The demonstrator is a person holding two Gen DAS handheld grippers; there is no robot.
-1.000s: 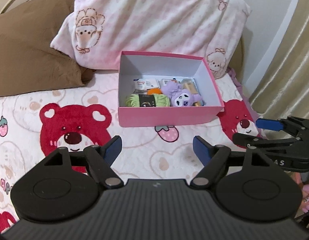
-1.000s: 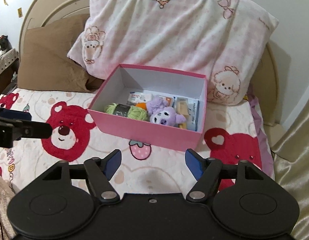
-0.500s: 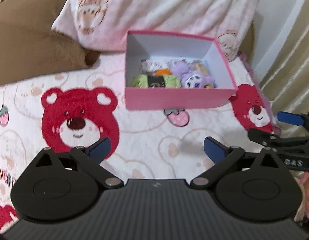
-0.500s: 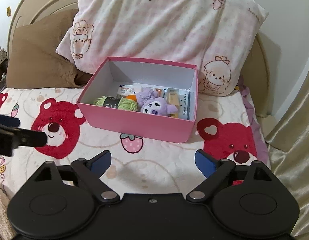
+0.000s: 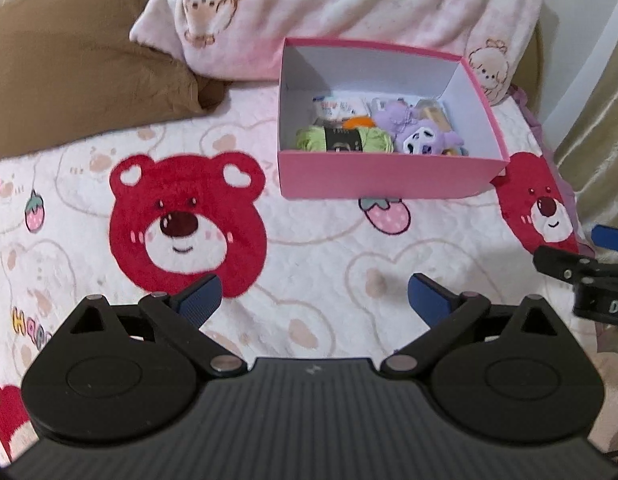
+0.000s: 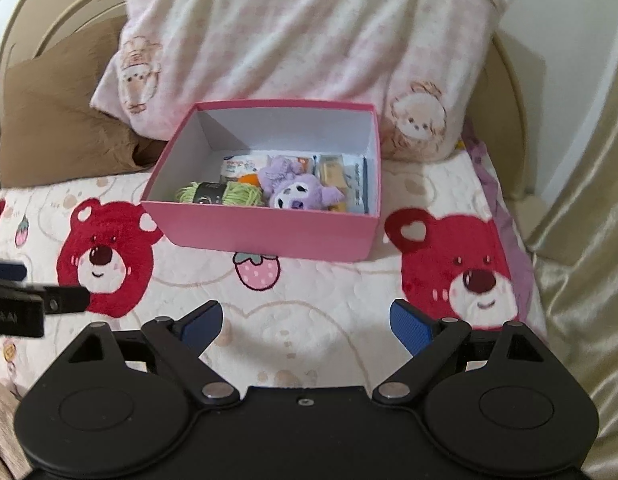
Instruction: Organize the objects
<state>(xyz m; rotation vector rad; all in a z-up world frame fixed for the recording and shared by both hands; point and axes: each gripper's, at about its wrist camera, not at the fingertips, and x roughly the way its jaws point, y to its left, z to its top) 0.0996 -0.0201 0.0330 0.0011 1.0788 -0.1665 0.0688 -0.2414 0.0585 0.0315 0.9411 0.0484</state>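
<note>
Your left gripper (image 5: 315,300) and right gripper (image 6: 307,322) both stand spread and empty; the pink box (image 6: 269,232) sits at 12 o'clock.

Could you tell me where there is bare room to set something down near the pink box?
Free: the blanket between the pink box and both open grippers, left gripper, right gripper. Inside the box, the back strip is bare; its front is crowded with green yarn and purple plush.

Box (image 6: 269,232) pink outside, white inside. Yarn (image 6: 237,194) green, black band. Plush (image 6: 297,194) purple. Bedspread (image 6: 309,304) cream, red bears. Pillows: pink (image 6: 293,40), brown (image 5: 77,80).
</note>
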